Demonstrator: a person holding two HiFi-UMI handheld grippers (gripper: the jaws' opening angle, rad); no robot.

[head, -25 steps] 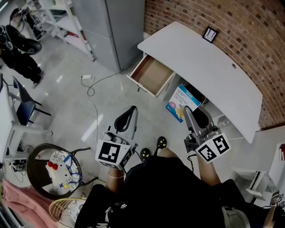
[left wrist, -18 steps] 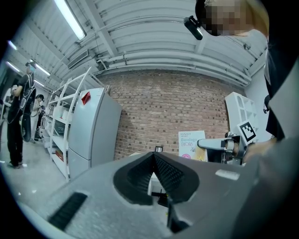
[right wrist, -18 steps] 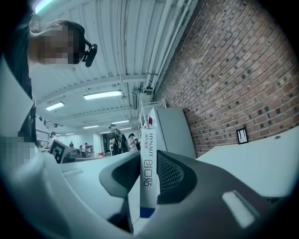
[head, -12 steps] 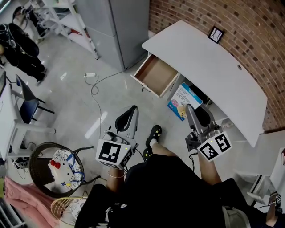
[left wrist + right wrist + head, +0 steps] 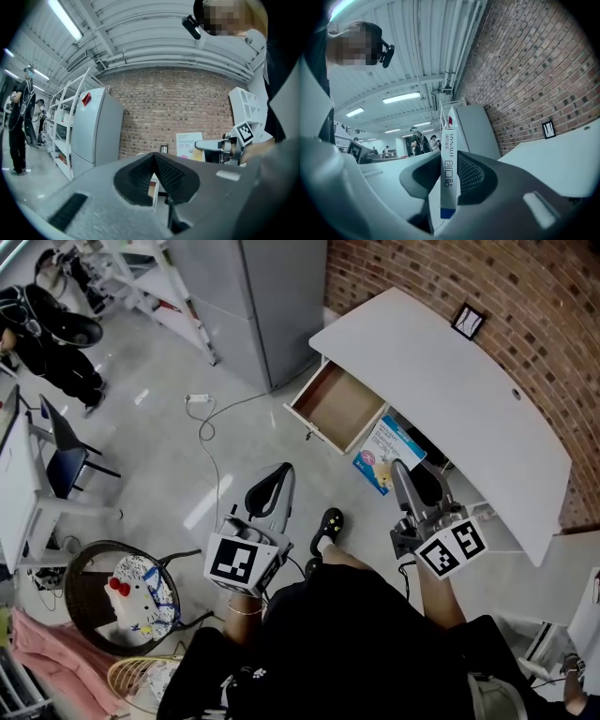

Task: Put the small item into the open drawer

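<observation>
A white and blue bandage box [image 5: 382, 454] stands upright between the pads of my right gripper [image 5: 409, 480], which is shut on it. The right gripper view shows the box's narrow edge [image 5: 450, 173] clamped between the jaws. The open wooden drawer [image 5: 339, 407] sticks out of the white desk [image 5: 450, 381], up and left of the box, and looks empty. My left gripper [image 5: 272, 486] hangs over the floor left of the box with its pads [image 5: 165, 172] together and nothing in them. The left gripper view also catches the box [image 5: 190, 145].
A grey cabinet [image 5: 272, 296] stands left of the desk. A white cable [image 5: 211, 427] trails over the floor. A round wicker chair [image 5: 122, 606] sits at lower left, a person in black [image 5: 47, 343] at upper left. A small frame [image 5: 466, 321] stands on the desk.
The desk and drawer have slid slightly right and down in the head view, and the person's foot has stepped forward. Both grippers keep their places and the box stays clamped.
</observation>
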